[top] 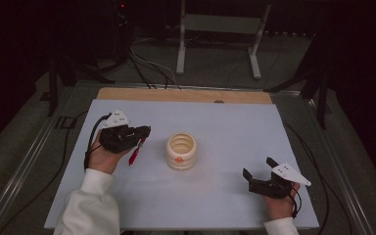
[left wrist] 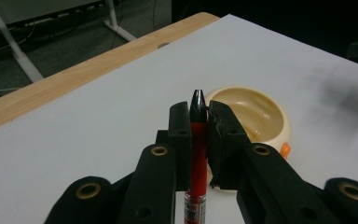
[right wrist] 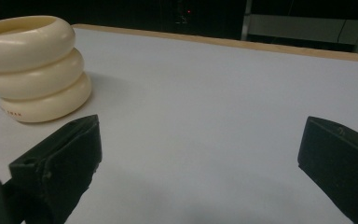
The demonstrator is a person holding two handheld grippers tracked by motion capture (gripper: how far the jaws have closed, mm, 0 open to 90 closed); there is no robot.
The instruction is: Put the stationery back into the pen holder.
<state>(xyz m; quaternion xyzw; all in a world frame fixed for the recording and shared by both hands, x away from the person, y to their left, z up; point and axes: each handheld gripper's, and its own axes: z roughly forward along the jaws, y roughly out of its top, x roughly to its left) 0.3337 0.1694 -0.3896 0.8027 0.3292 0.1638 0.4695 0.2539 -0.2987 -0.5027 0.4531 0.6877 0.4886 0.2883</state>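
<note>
- Left gripper (top: 142, 133), at the table's left: jaws clamped on the red pen (top: 136, 152), w/ nothing else btwn them.
- In the left gripper view the pen (left wrist: 197, 154) runs lengthwise btwn the two pads, black tip poking just past them toward the far edge, clear barrel end trailing back under the gripper body.
- From the high view, the pen hangs slanted down and toward the person, lower end close to or just off the white table top (top: 215, 196); can't tell if it touches.
- Cream ringed cup (top: 181, 151), table centre: upright, mouth open upward, small orange mark on its near side. It sits just beside the left jaws, to their right, and slightly ahead in the left gripper view (left wrist: 256, 116).
- Key relation, my read: pen's long axis is nearly level-slanted while the cup's mouth faces up, so the pen prob. needs tipping toward vertical and a short shift right before going in. Left hand is far nearer the cup.
- Right gripper (top: 260, 172), at the near right: jaws spread wide, holding nothing, resting low by the table; cup (right wrist: 32, 70) is well apart, off to its left.
</note>
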